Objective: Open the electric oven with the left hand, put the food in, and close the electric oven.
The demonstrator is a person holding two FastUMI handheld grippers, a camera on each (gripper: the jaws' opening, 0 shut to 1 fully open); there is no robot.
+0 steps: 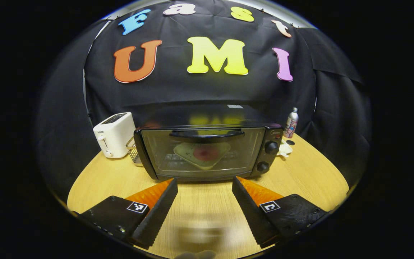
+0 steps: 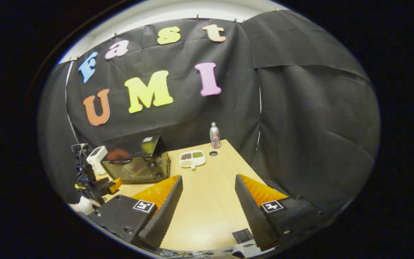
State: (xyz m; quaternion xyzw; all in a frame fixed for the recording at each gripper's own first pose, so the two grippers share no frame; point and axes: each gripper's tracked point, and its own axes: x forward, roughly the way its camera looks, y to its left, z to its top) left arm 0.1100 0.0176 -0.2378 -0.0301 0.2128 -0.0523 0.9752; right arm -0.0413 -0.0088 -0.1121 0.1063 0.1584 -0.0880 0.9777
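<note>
light: dim booth, overhead-ish | glare: soft sheen on oven (image 1: pixel 207 153) door glass and top | blur: lower centre of left gripper view smeared | edges: heavy fisheye bending, dark falloff

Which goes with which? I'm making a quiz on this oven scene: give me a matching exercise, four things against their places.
Things:
1. toaster
2. bottle
3. plate
4. tray

Places:
A. inside the oven, behind its shut glass door
B. on the table left of the oven in the left gripper view
C. by the wall, at the table's far right corner
D. on the table between oven and bottle

Pairs: 1-B, 2-C, 3-A, 4-D
</note>
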